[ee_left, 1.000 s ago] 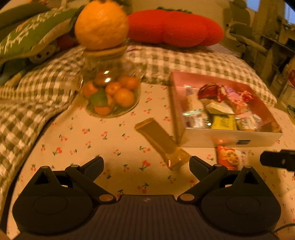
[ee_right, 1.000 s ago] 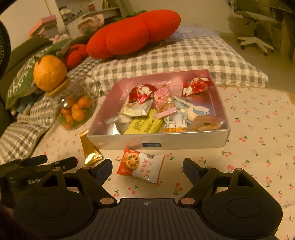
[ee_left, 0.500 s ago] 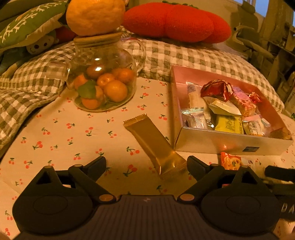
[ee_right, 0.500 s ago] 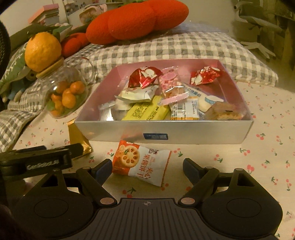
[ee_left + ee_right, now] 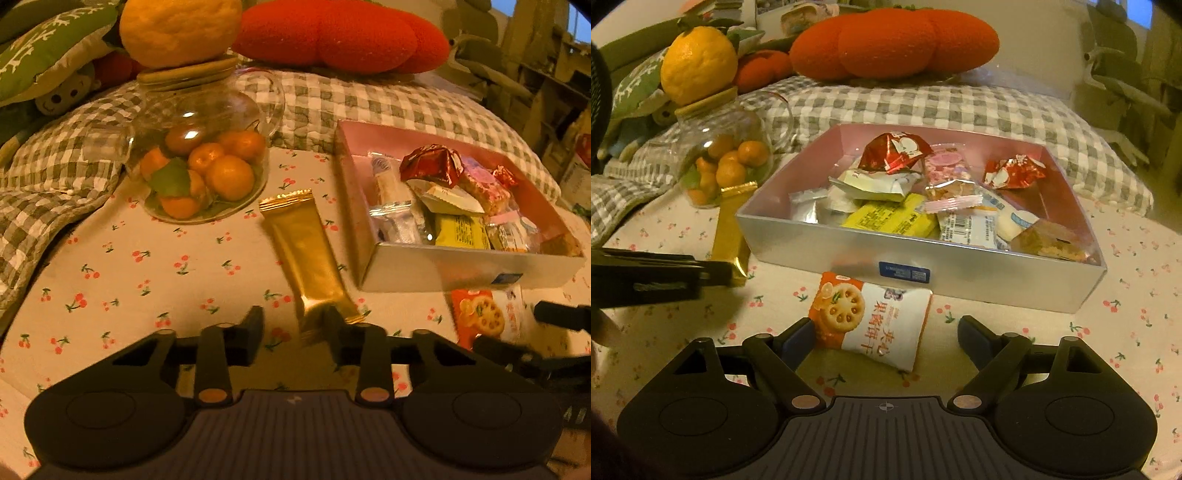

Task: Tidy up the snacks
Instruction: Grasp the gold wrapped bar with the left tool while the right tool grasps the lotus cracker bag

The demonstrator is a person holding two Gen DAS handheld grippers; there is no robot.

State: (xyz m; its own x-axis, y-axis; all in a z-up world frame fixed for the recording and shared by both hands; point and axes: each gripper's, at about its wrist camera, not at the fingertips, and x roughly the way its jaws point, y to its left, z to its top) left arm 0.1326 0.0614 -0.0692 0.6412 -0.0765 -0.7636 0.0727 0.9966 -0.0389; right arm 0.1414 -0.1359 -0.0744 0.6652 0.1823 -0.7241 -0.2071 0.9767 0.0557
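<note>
Gold bar (image 5: 308,258) lengthwise away from left gripper (image 5: 293,326), far end toward jar (image 5: 201,147)

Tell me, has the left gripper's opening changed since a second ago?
Yes. The left gripper has narrowed its jaws around the near end of the long gold foil snack packet, beside the unmoved silver cardboard box.

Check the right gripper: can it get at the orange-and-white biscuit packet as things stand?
Probably yes. The right gripper is open, with the biscuit packet flat on the cloth between its fingers and nothing over it. The snack box stands just behind, leaving little room forward.
</note>
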